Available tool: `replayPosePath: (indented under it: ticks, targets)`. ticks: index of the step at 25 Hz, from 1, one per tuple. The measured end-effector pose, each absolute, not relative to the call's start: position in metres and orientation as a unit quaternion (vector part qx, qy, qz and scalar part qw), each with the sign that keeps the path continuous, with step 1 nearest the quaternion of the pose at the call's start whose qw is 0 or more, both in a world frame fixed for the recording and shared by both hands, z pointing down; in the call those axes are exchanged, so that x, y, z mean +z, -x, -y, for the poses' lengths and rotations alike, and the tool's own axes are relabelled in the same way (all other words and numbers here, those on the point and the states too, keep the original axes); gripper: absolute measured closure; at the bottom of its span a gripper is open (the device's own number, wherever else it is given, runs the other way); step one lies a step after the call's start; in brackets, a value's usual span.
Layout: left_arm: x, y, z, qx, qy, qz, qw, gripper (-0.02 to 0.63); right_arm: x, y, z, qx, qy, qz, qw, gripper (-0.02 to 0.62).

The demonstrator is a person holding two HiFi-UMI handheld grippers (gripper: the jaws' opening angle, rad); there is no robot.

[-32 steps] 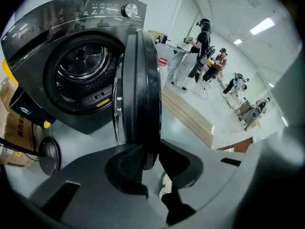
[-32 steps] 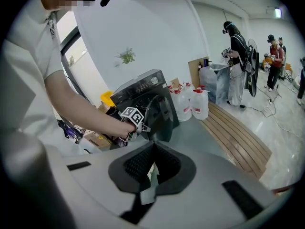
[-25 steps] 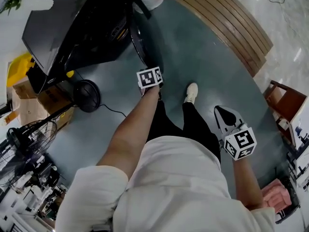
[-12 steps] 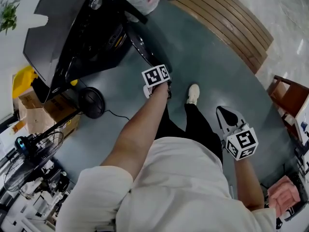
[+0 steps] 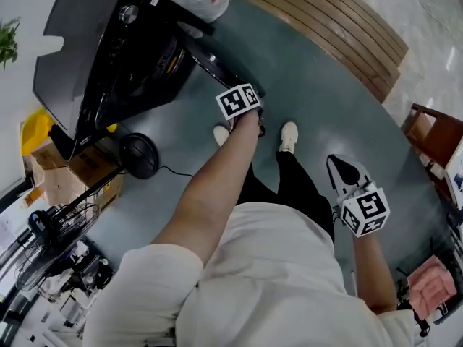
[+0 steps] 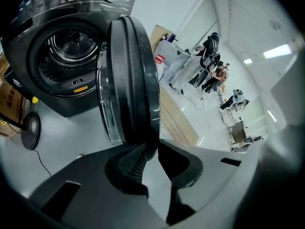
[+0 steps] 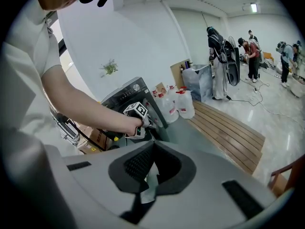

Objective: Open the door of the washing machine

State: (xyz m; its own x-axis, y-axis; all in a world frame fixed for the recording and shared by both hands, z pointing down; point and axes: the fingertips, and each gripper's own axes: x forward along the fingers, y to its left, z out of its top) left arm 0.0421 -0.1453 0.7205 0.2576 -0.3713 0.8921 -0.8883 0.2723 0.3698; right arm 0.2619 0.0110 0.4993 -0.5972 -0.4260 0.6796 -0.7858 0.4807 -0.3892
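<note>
The door (image 6: pixel 128 80) has swung wider from the eleven-o'clock washer (image 5: pixel 108 49), the left gripper (image 6: pixel 150 149) jaws just closing on its rim to pull it, the right gripper (image 7: pixel 153 143) clenched empty.

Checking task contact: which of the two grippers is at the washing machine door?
The left gripper: its jaws, which have just been closing further, pinch the edge of the open door. The right gripper hangs apart, jaws together, empty.
</note>
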Motion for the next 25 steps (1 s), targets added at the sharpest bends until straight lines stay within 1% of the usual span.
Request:
replayPosePath:
  ticks: [25]
  targets:
    - [0.718, -0.103, 0.212, 0.169, -0.549, 0.555, 0.601, 0.534, 0.510, -0.307, -0.017, 0.376, -0.392, 0.803, 0.246, 0.586]
